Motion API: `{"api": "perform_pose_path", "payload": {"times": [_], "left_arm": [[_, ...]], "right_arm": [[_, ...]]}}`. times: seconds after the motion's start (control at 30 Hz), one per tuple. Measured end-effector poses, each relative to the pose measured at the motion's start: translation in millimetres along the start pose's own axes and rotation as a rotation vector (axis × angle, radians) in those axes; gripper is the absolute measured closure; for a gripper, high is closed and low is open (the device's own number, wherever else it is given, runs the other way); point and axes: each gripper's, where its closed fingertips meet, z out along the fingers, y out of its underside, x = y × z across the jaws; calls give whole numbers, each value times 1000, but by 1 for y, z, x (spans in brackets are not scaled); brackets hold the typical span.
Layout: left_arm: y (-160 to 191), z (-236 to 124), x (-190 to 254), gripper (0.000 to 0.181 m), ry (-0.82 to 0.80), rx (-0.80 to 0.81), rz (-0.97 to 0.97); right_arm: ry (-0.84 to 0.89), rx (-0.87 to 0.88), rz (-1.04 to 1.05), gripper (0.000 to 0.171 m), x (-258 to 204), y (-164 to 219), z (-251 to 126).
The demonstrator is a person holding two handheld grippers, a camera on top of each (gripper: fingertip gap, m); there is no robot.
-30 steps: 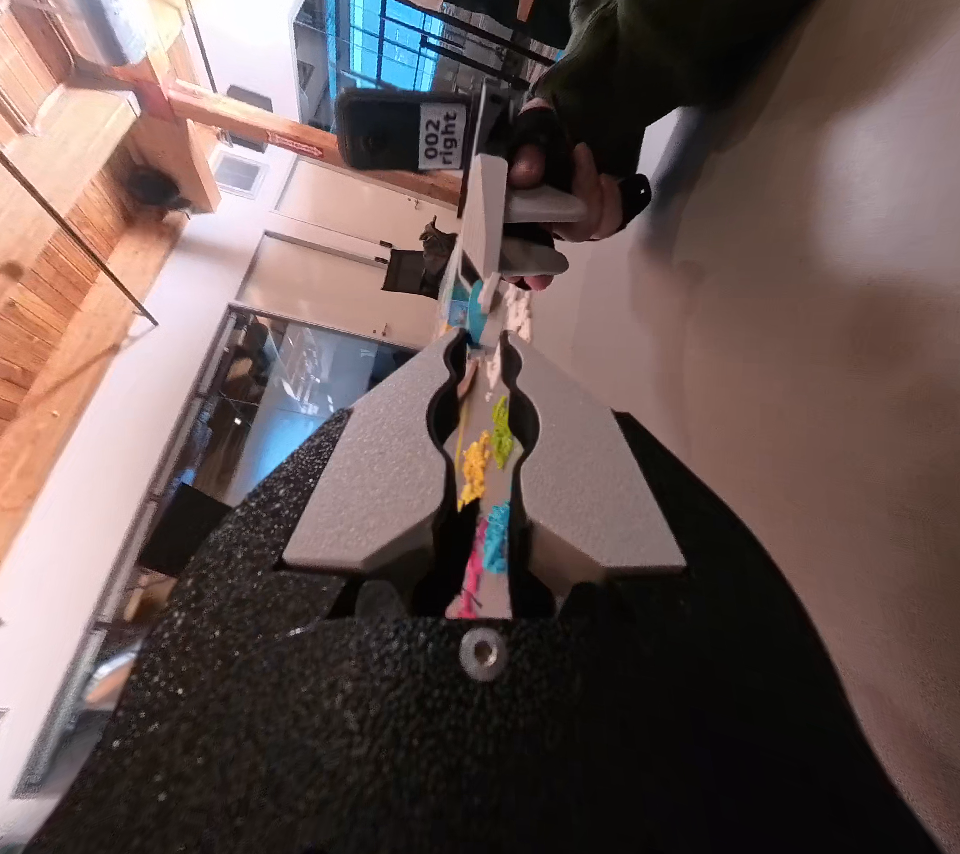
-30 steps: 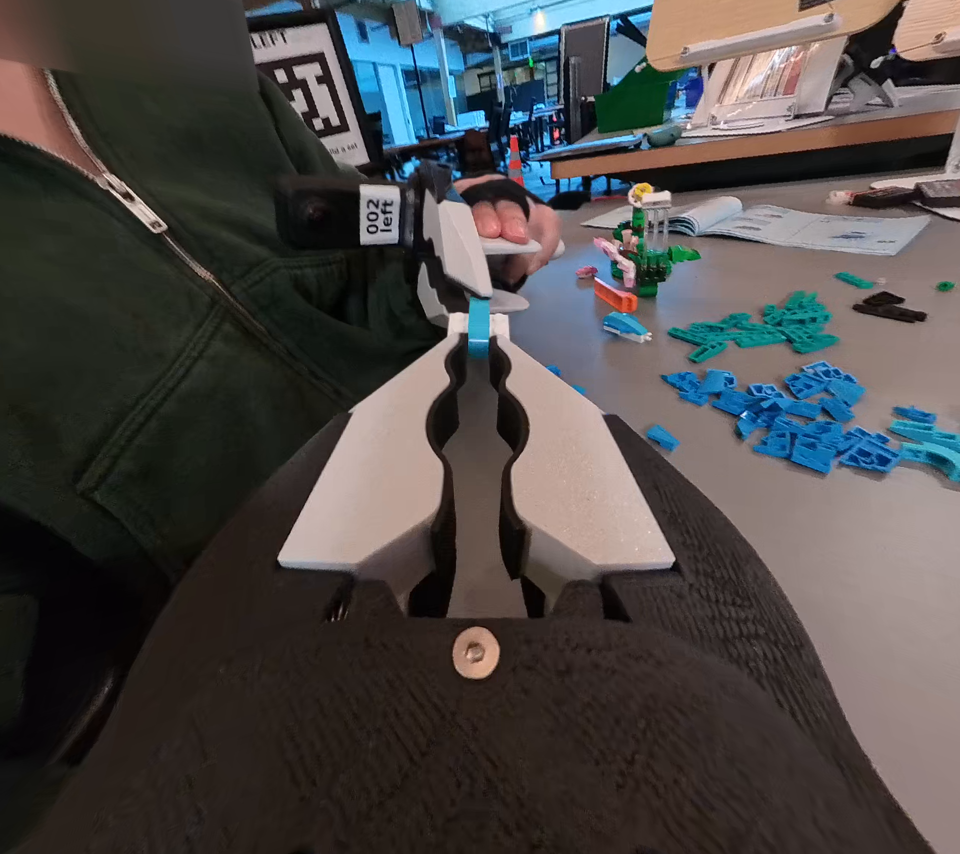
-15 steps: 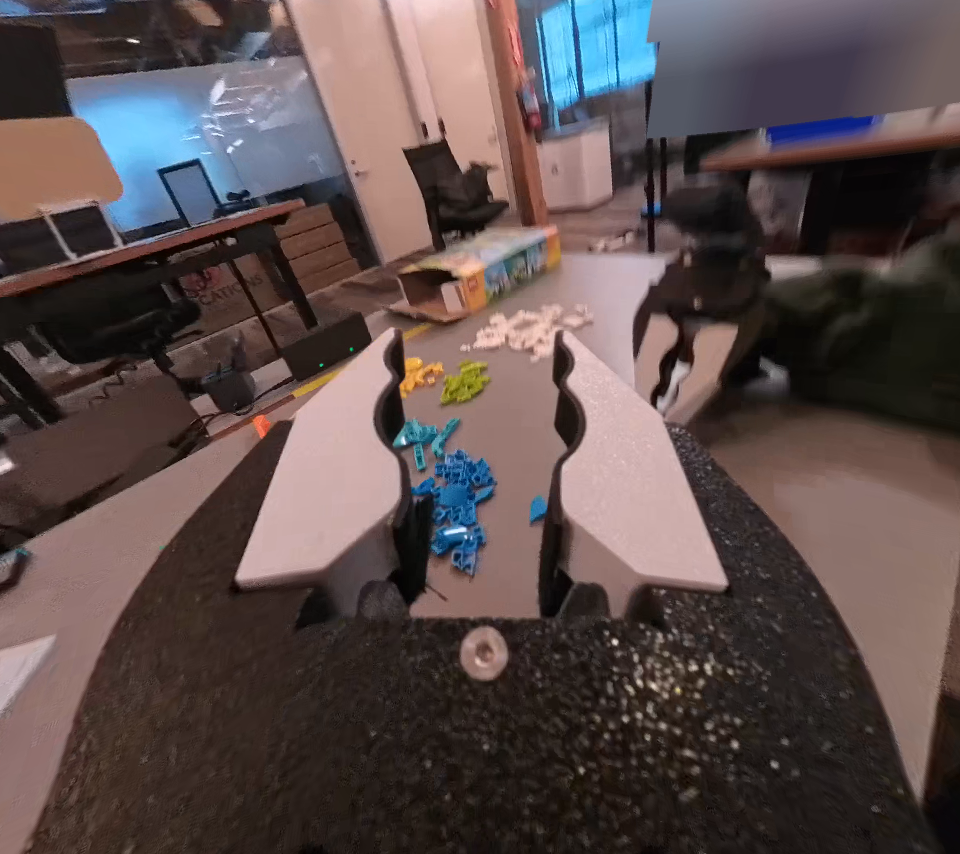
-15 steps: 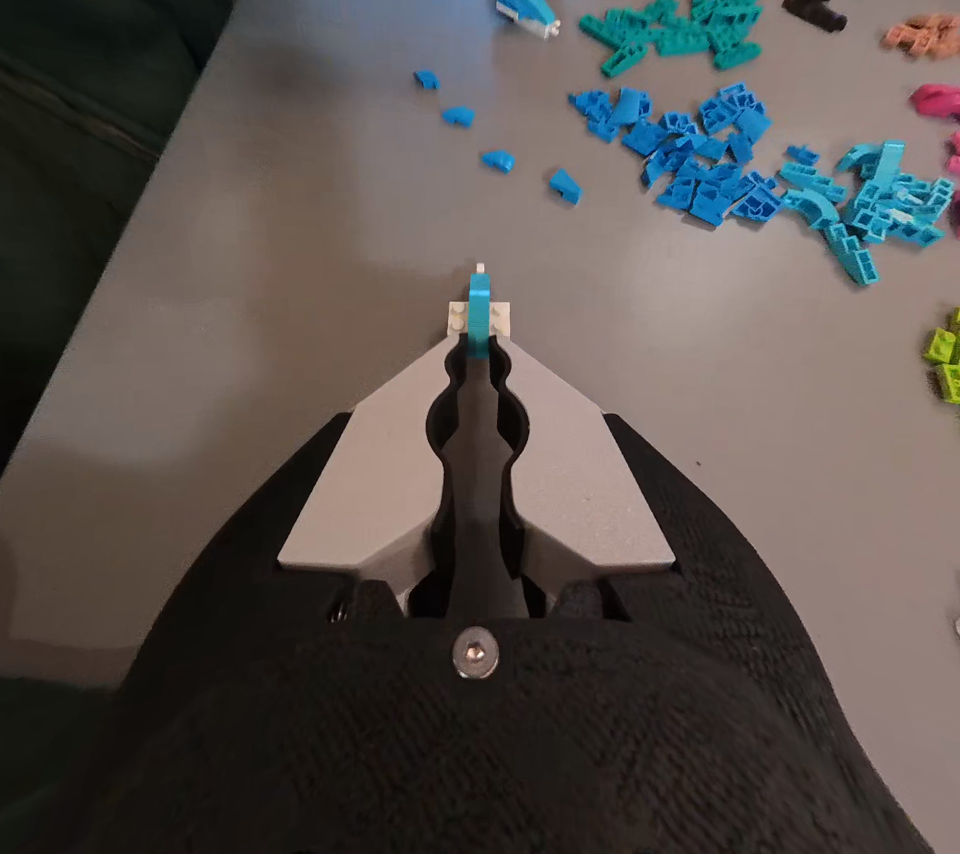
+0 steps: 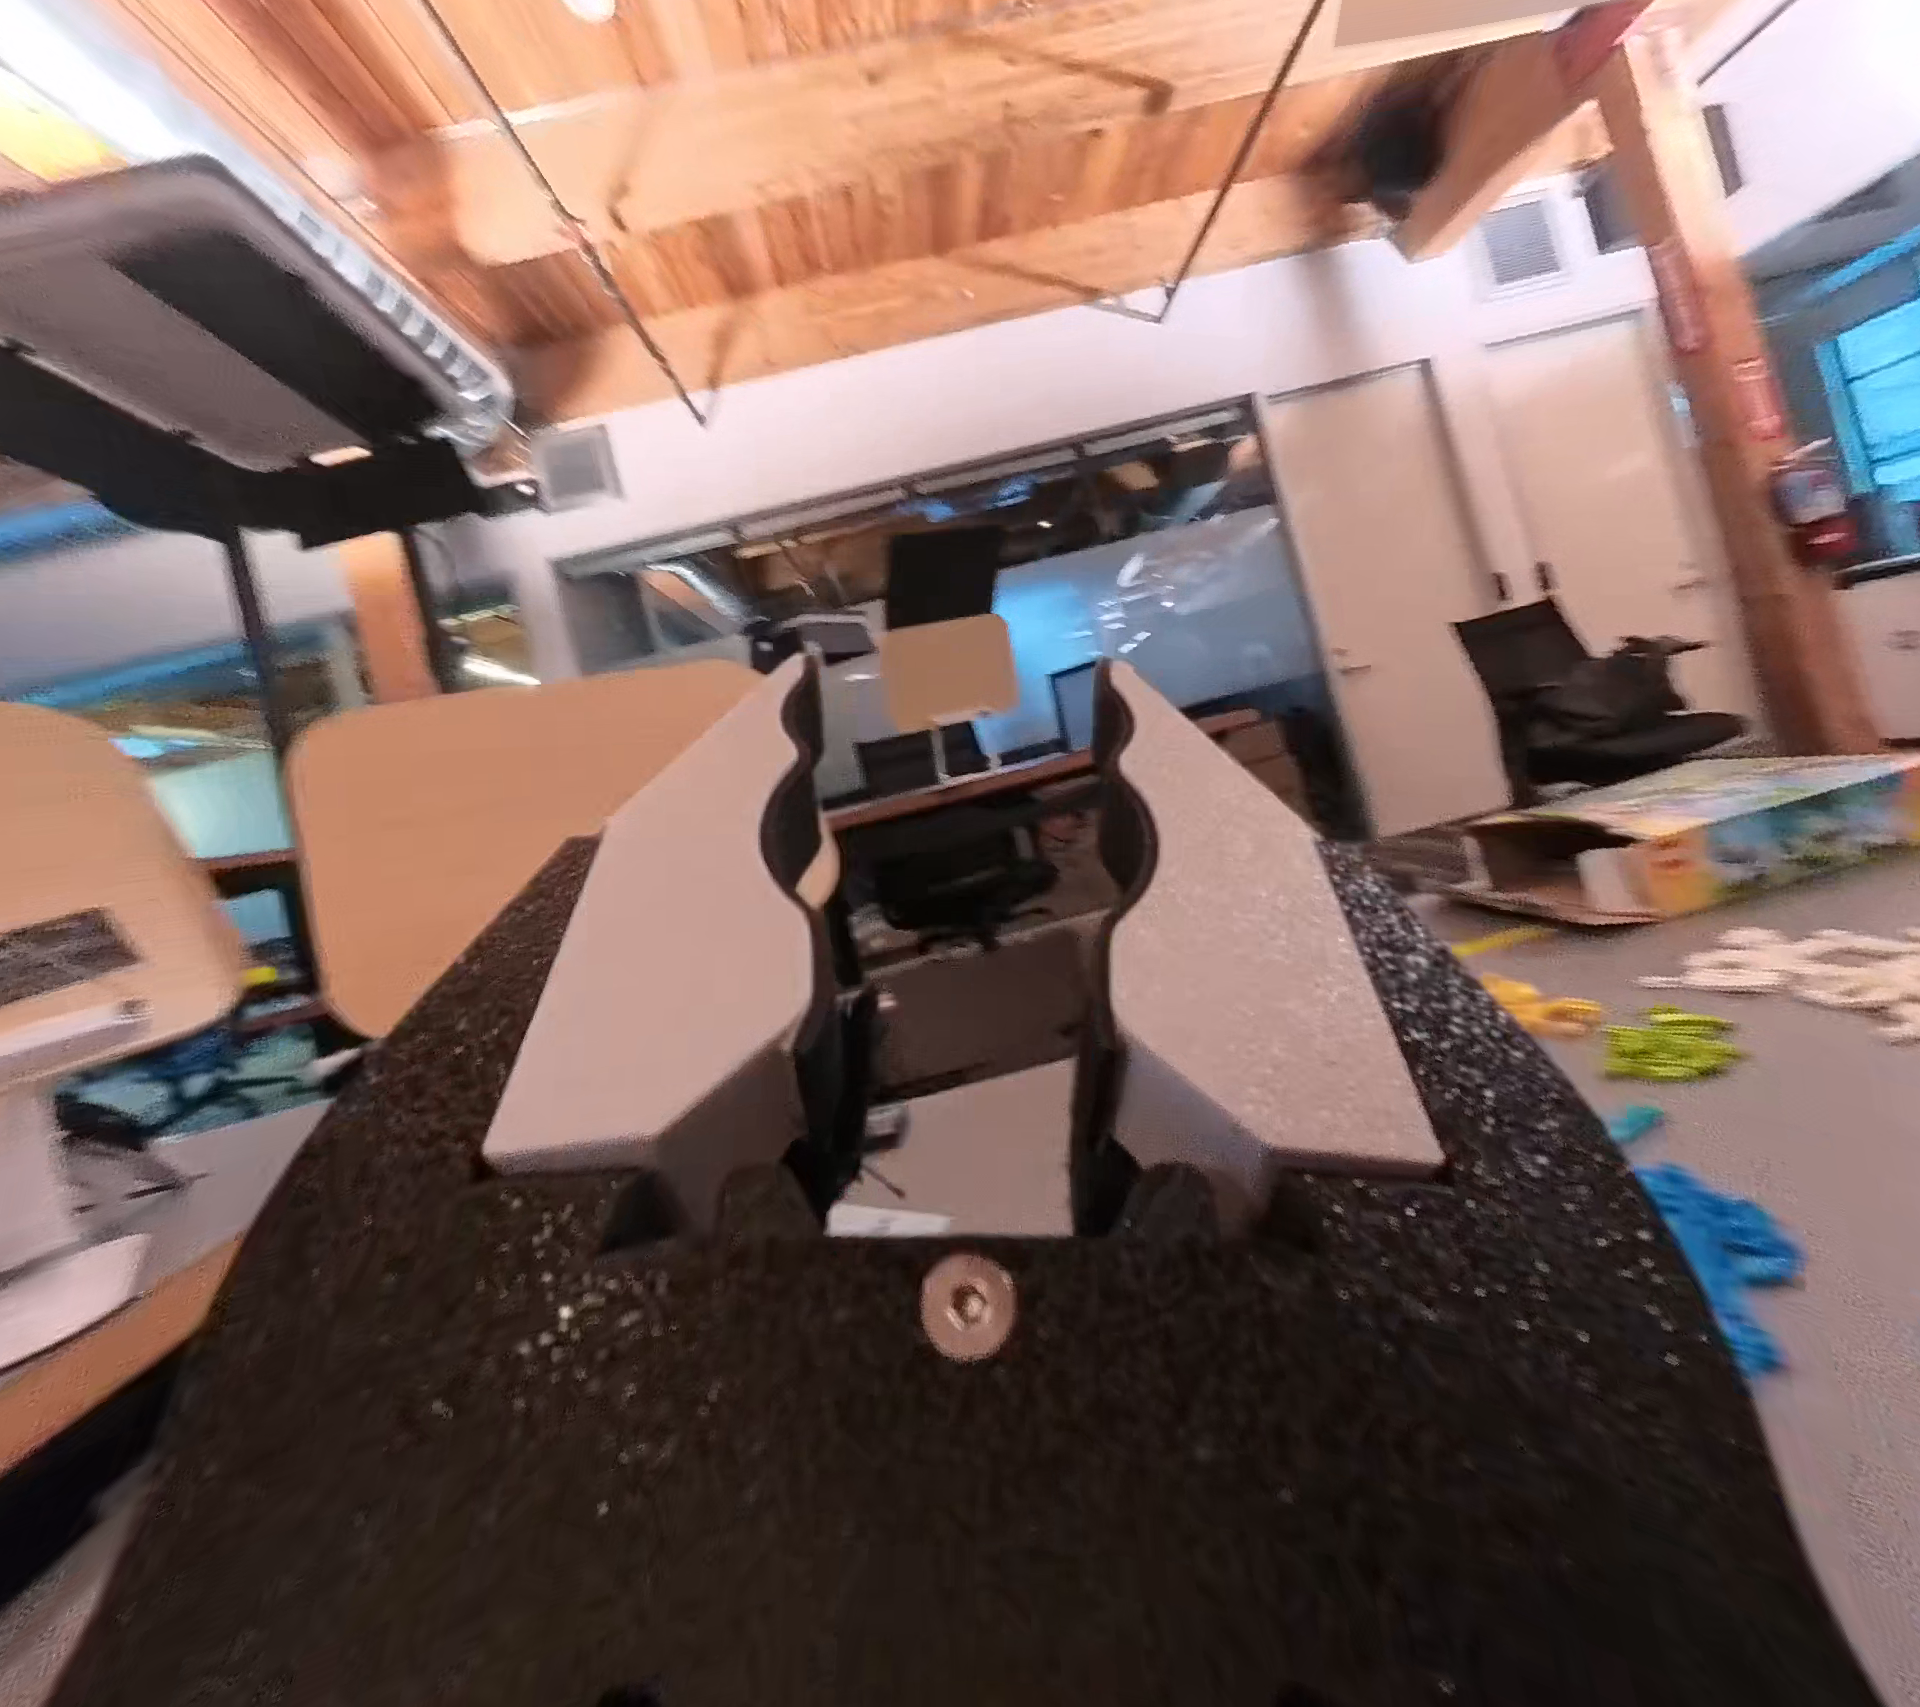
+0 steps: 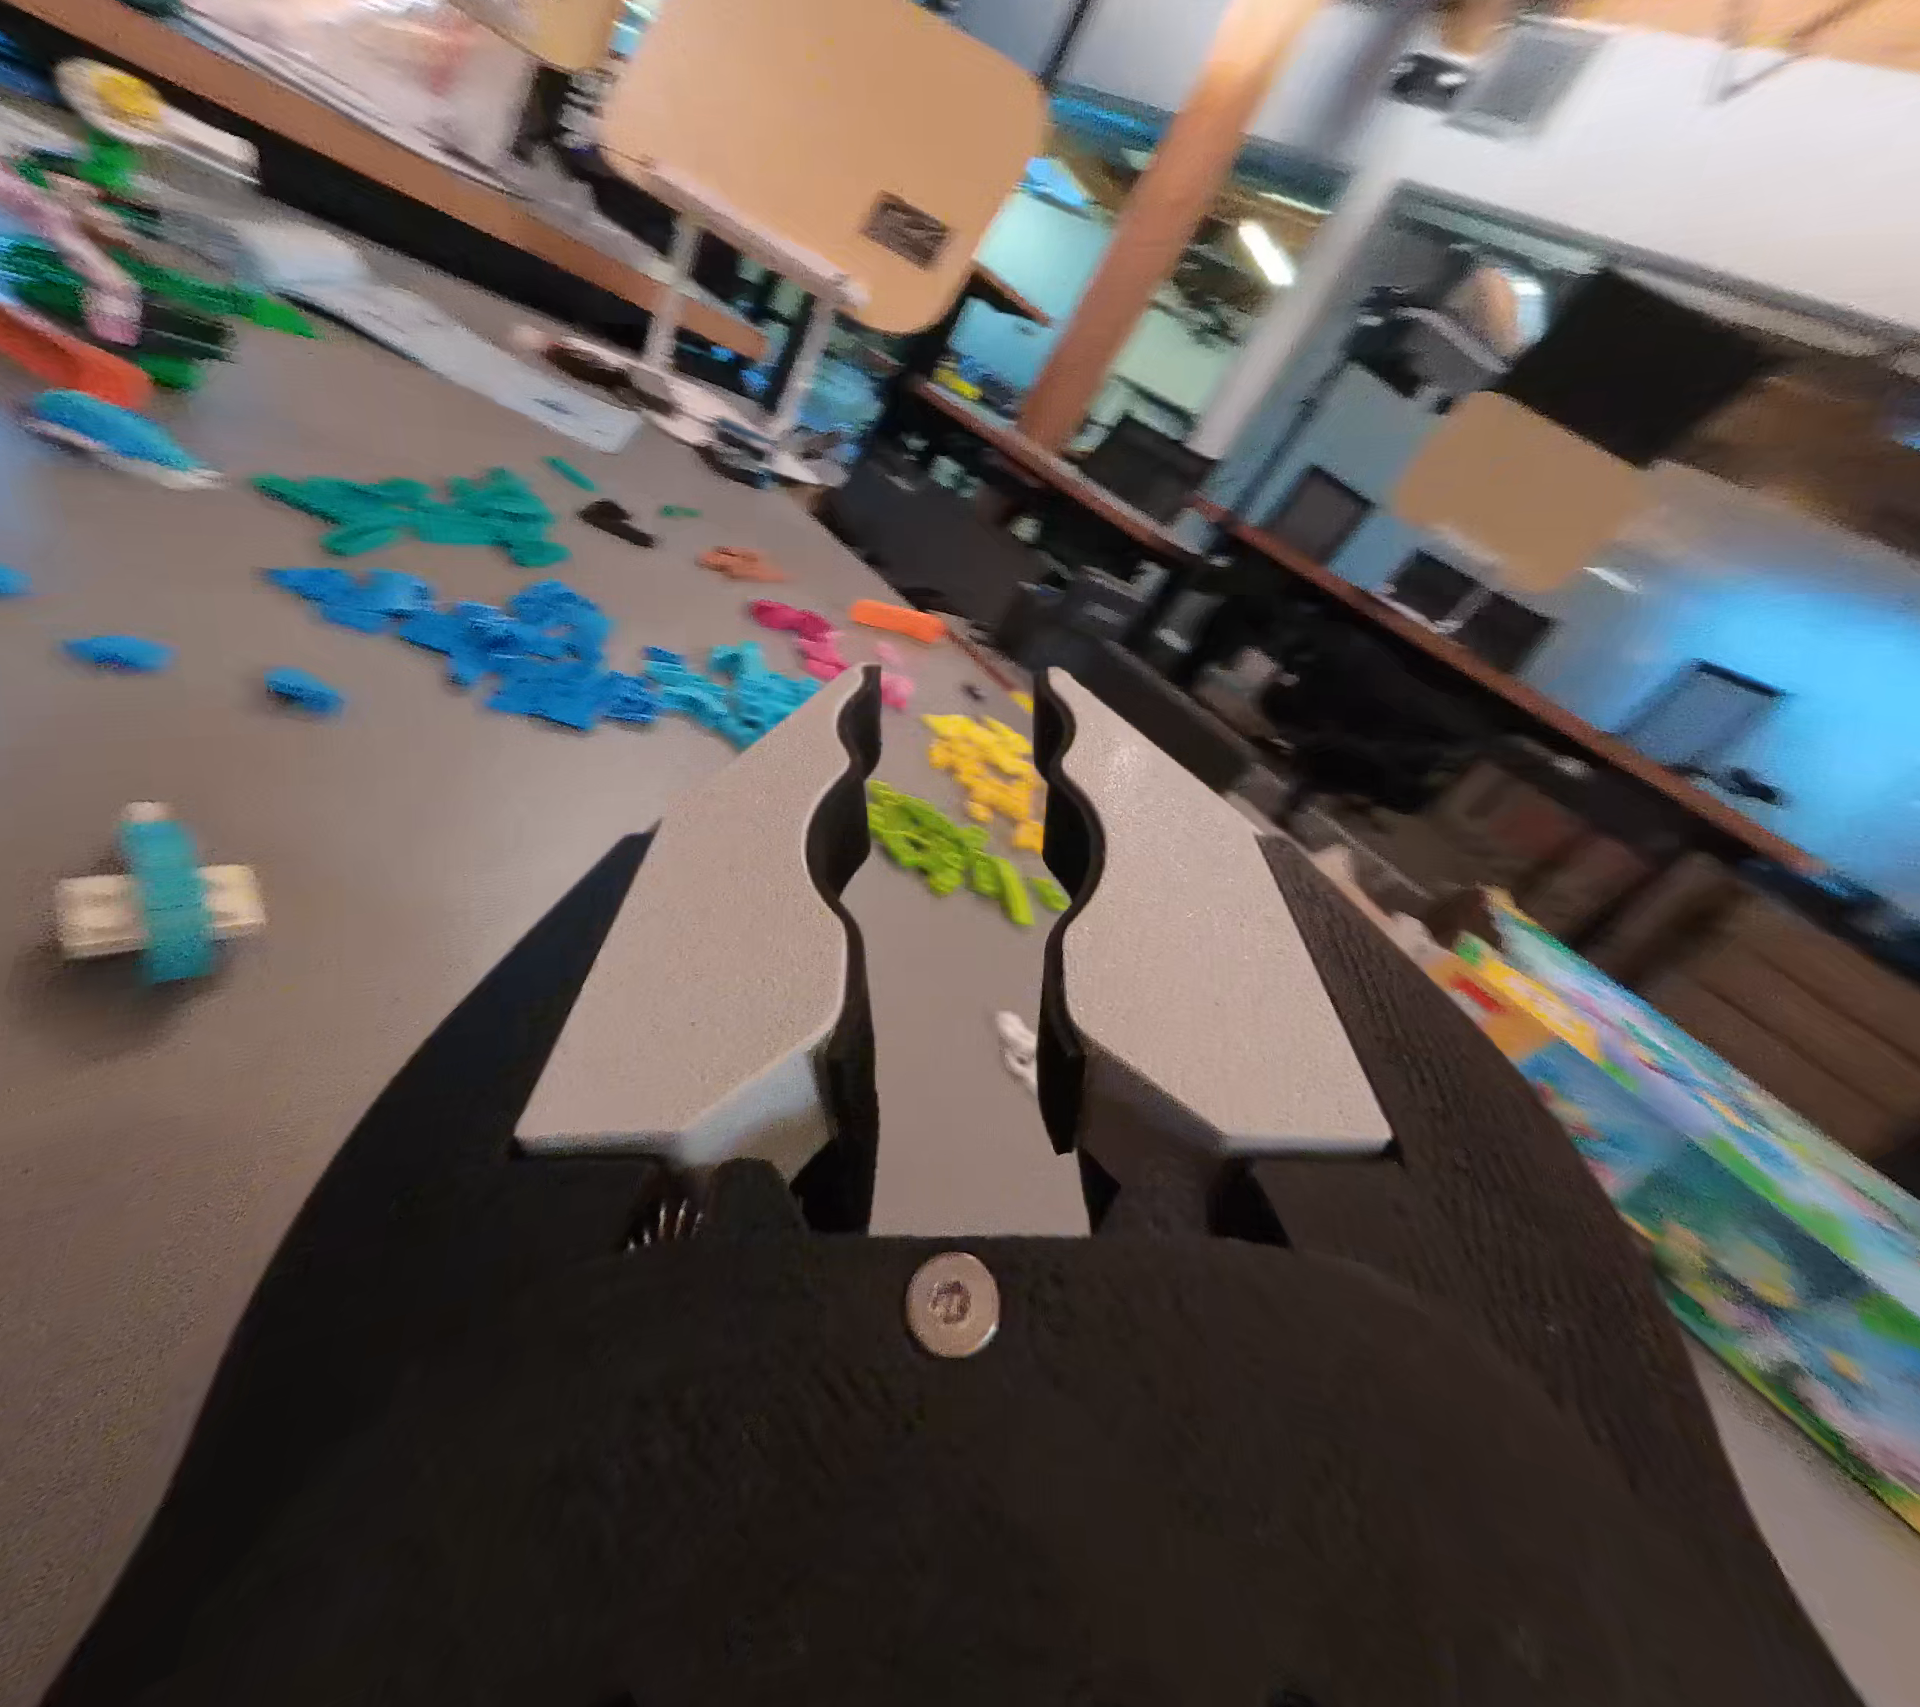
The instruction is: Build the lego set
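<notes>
My left gripper [image 5: 954,681] is open and empty, raised and pointing across the room above the grey table [image 5: 1766,1127]. My right gripper [image 6: 956,686] is open and empty, just above the table [image 6: 416,826]. A small assembly, a teal piece crossed over a white plate [image 6: 161,899], lies on the table to its left. Sorted brick piles lie beyond: blue [image 6: 520,639], teal-green [image 6: 436,509], lime [image 6: 935,836], yellow [image 6: 982,748], pink [image 6: 805,623]. A partly built green and pink model [image 6: 94,255] stands far left.
The open set box lies at the table's right edge [image 6: 1714,1169], also in the left wrist view [image 5: 1714,826]. White [image 5: 1808,982], lime [image 5: 1662,1044] and blue [image 5: 1714,1242] piles show at right. An instruction booklet [image 6: 457,348] lies at the back. Desks and chairs stand beyond. Tip to tip, the grippers are about 40 cm apart.
My right gripper has opened and let go of the teal-and-white assembly, which now lies on the table. Both grippers have swung upward; the left one opened earlier and has tilted toward the ceiling.
</notes>
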Motion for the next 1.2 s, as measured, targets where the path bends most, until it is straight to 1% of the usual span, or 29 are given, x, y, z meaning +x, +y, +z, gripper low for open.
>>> {"api": "perform_pose_path", "payload": {"times": [0.07,0.17,0.27,0.4,0.63,0.77,0.9,0.97,1.03,1.1,1.2], "left_arm": [[11,-2,-26,136,-40,18,-18],[42,-1,-74,131,-130,-16,-114],[73,0,-103,127,-170,-66,-111],[104,-1,-102,127,-117,-126,-46],[126,-3,-92,126,-43,-154,-14],[120,-1,-85,127,1,-128,20],[119,-3,-90,127,-6,-122,-1],[115,-3,-92,127,-5,-113,37],[106,-1,-93,126,-6,-96,77],[89,2,-89,125,0,-61,116],[65,0,-64,125,58,-19,151]], "right_arm": [[60,-43,-70,147,7,7,0],[146,-100,-195,149,13,13,2],[208,-157,-220,149,23,21,2],[236,-231,-254,149,27,33,4],[274,-324,-275,149,35,48,4],[287,-357,-283,149,37,53,4],[304,-374,-282,149,40,55,2],[309,-385,-285,149,41,57,2],[315,-396,-289,149,43,59,1],[321,-407,-286,149,44,61,1],[311,-404,-283,149,43,61,1]]}}
